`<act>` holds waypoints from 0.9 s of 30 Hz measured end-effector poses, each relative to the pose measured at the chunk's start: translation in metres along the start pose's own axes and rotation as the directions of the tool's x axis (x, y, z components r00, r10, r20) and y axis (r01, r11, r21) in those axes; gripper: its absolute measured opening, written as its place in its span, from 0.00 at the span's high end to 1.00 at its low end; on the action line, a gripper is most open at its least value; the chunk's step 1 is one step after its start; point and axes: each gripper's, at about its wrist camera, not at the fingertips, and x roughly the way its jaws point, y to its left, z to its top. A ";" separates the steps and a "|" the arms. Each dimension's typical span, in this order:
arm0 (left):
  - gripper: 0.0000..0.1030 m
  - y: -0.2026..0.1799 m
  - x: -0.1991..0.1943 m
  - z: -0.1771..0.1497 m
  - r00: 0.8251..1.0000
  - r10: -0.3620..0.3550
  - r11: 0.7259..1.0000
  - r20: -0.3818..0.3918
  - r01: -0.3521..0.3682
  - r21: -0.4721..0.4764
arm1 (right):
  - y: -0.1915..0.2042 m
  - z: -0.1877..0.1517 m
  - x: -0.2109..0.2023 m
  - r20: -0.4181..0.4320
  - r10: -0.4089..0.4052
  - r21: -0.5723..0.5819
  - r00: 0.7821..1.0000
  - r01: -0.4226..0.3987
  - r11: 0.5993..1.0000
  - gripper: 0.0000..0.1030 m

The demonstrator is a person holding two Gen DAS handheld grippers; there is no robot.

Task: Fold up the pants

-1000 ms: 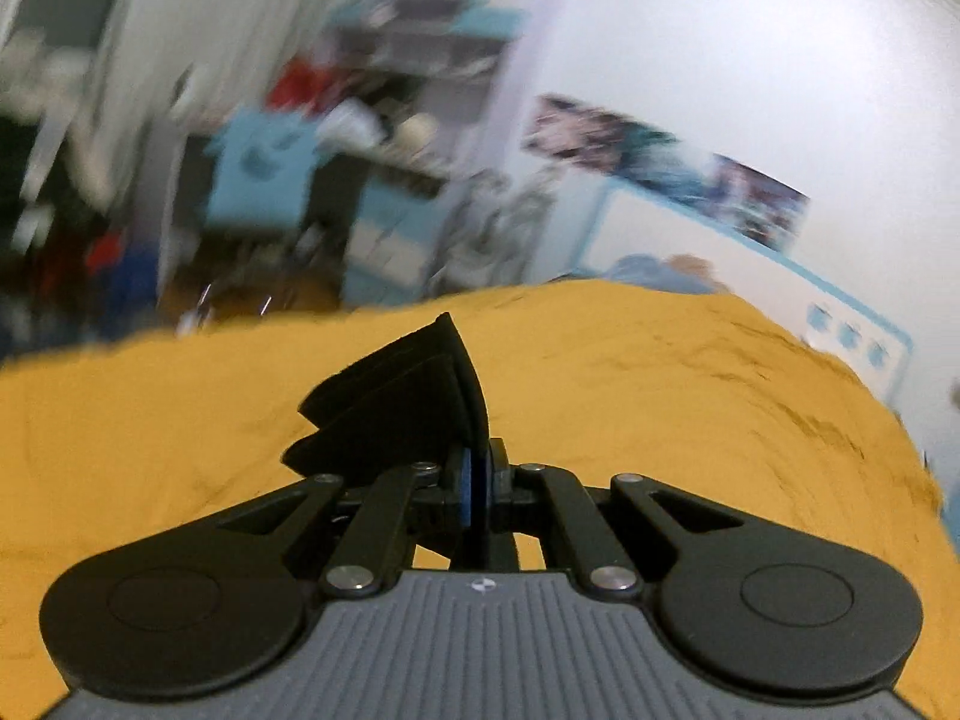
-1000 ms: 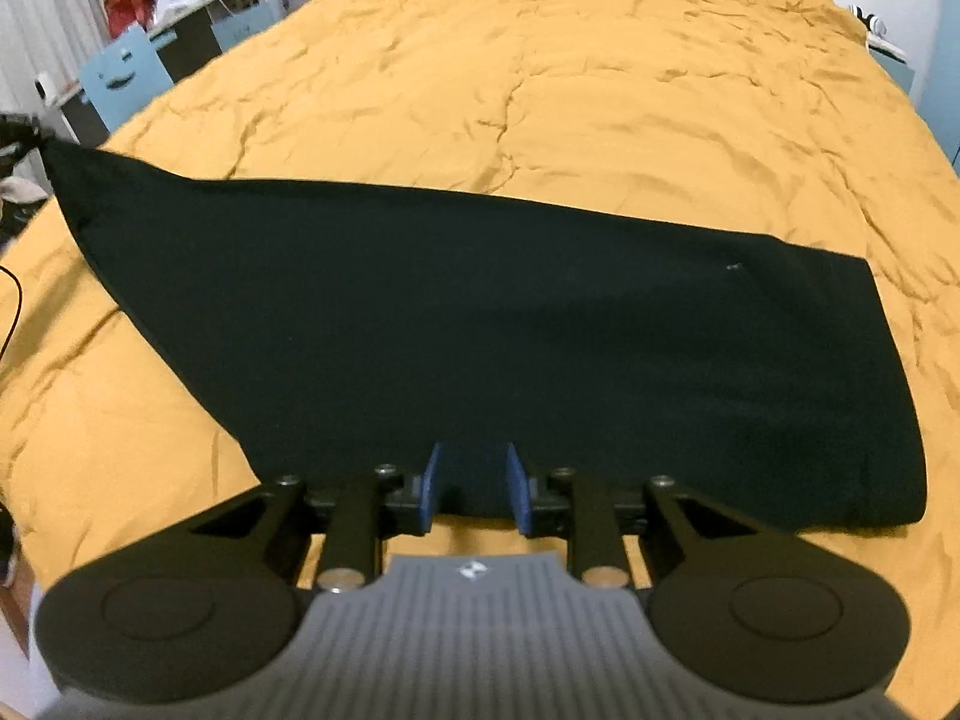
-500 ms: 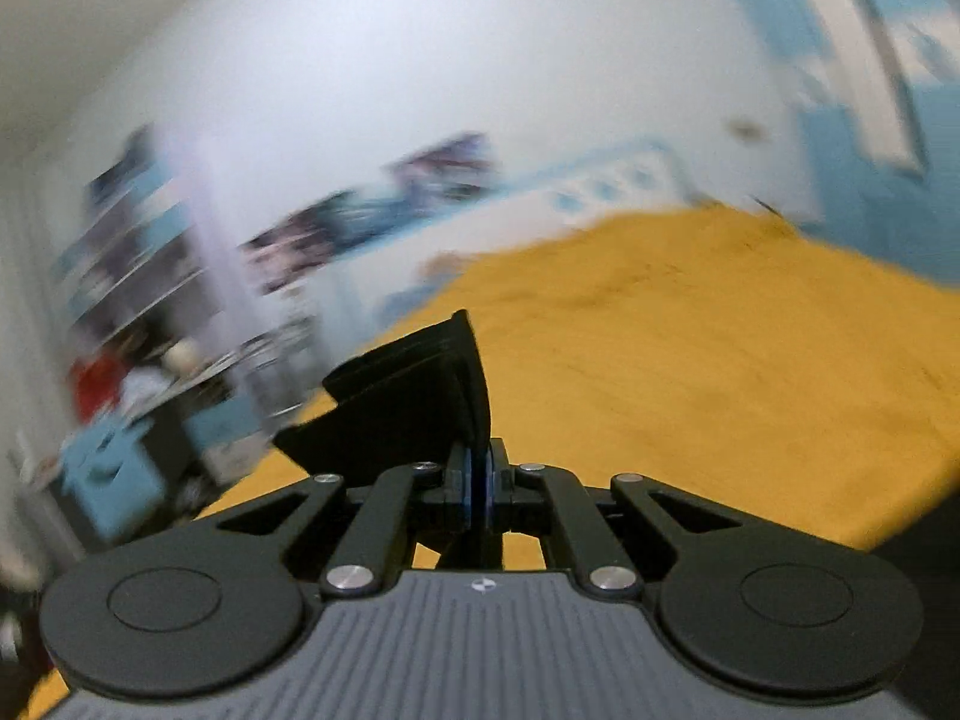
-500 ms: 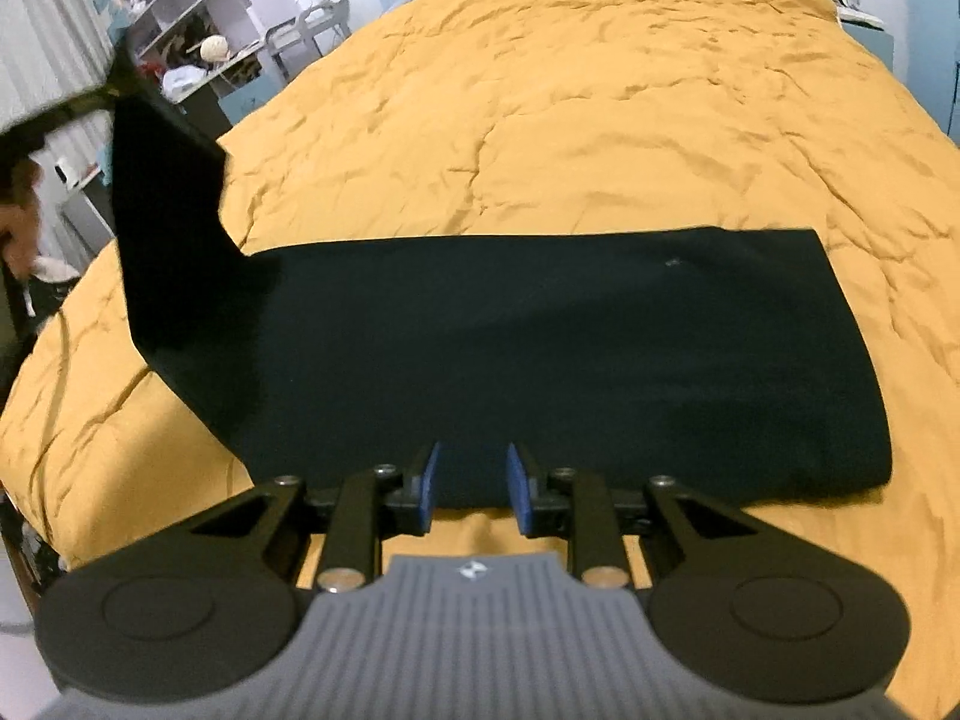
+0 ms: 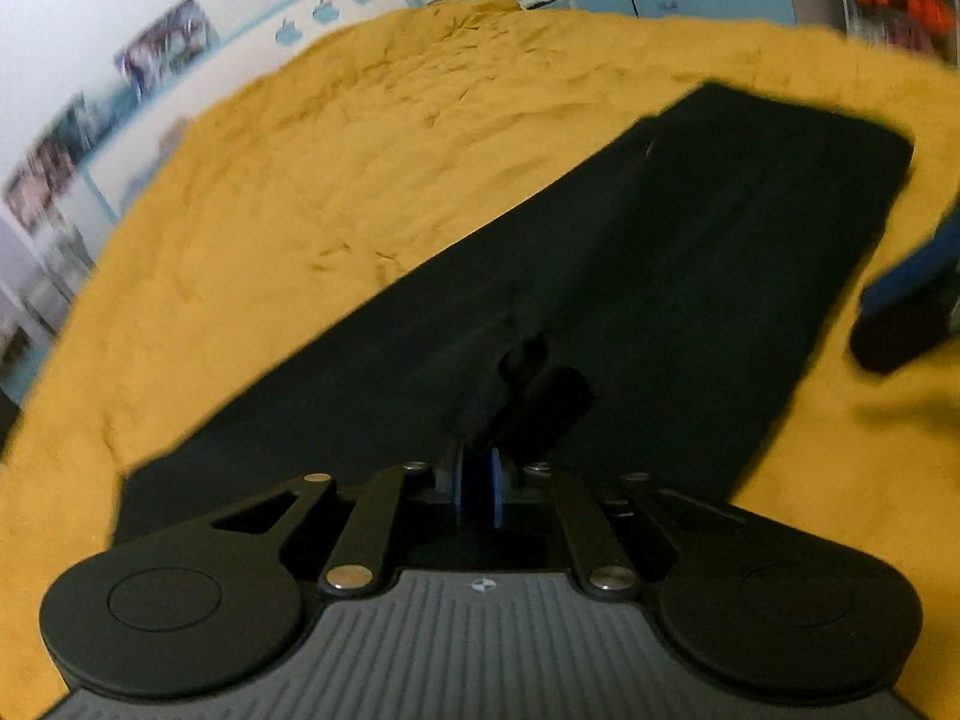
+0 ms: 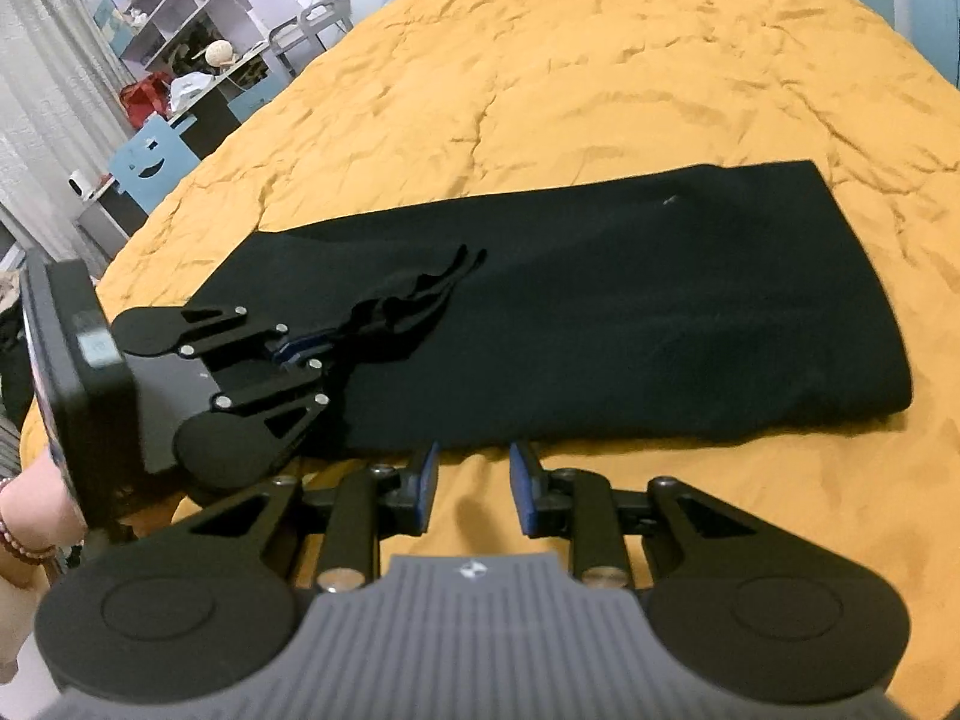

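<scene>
The black pants lie folded across the yellow bedspread, a long dark slab running from the left toward the right of the right wrist view, doubled over on itself. The left claw comes in from the left side, lying over the left end of the pants, and it pinches a bunched hem or cuff of the cloth between its blue pads; its jaws have just been easing apart, with that cloth between them. Exactly how firmly the pads press is hard to say, black fabric on black metal. In the left wrist view the left claw shows its pads close together with a dark fold rising out of them, and the pants stretch away, blurred. The right claw hovers just short of the near edge of the pants, jaws parted, nothing between them but bedspread. A wrist with a bead bracelet is cut off at the left edge. Shelves sit soft in the far corner.
</scene>
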 end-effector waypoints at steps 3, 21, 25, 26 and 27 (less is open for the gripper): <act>0.92 0.014 -0.003 0.000 0.990 -0.144 0.984 0.014 0.144 -0.104 | 0.000 0.002 0.004 0.002 0.019 0.006 1.000 -0.019 1.000 0.78; 0.91 0.138 0.006 -0.012 0.990 -0.100 0.787 0.099 0.139 -0.600 | -0.021 0.068 0.093 0.018 0.270 0.335 0.963 -0.261 0.905 0.50; 0.91 0.158 0.012 -0.023 0.995 -0.047 0.765 0.085 0.091 -0.638 | -0.029 0.071 0.127 0.001 0.298 0.411 0.955 -0.272 0.870 0.63; 0.91 0.163 0.013 -0.026 0.996 -0.038 0.758 0.084 0.083 -0.647 | -0.030 0.071 0.134 -0.001 0.313 0.430 0.950 -0.282 0.858 0.66; 0.91 0.166 0.013 -0.026 0.996 -0.029 0.753 0.082 0.076 -0.653 | -0.030 0.072 0.141 0.001 0.331 0.443 0.944 -0.297 0.846 0.72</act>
